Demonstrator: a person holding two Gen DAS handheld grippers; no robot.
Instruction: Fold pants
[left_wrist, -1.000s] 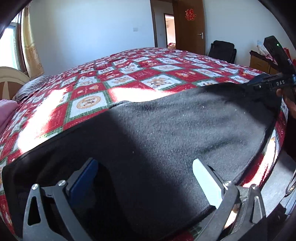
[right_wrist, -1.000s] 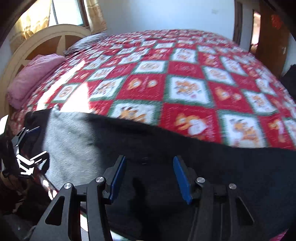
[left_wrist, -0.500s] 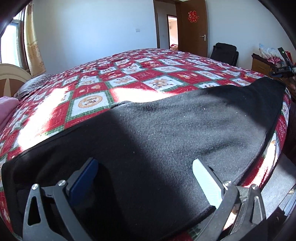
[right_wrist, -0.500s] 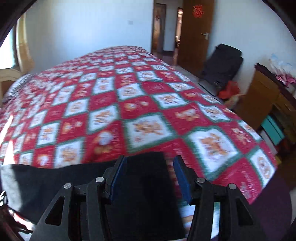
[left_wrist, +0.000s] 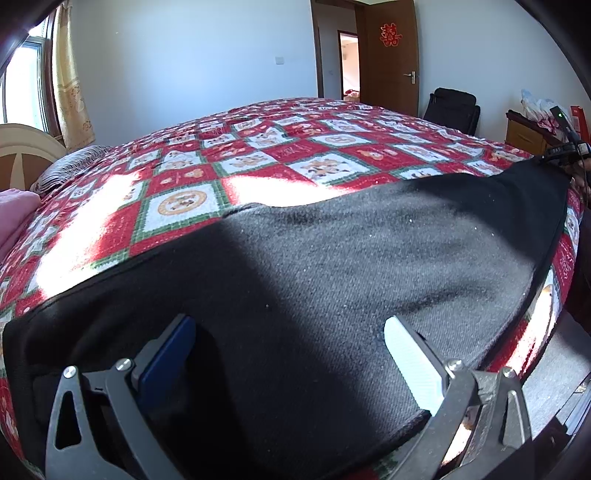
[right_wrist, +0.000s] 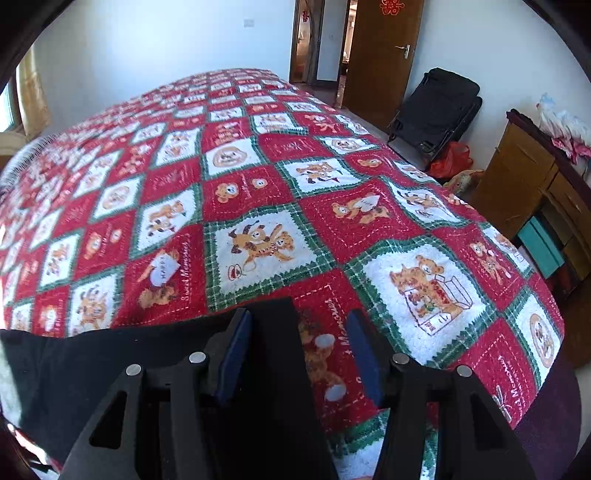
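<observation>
both grippers stand with fingers apart, gripping nothing: left gripper (left_wrist: 288, 343) spans the black pants (left_wrist: 332, 266); right gripper (right_wrist: 299, 350) straddles the pants' end corner.

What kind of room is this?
Most likely a bedroom: a big bed under a red teddy-bear quilt, a headboard with pillows, and a wooden door.
</observation>
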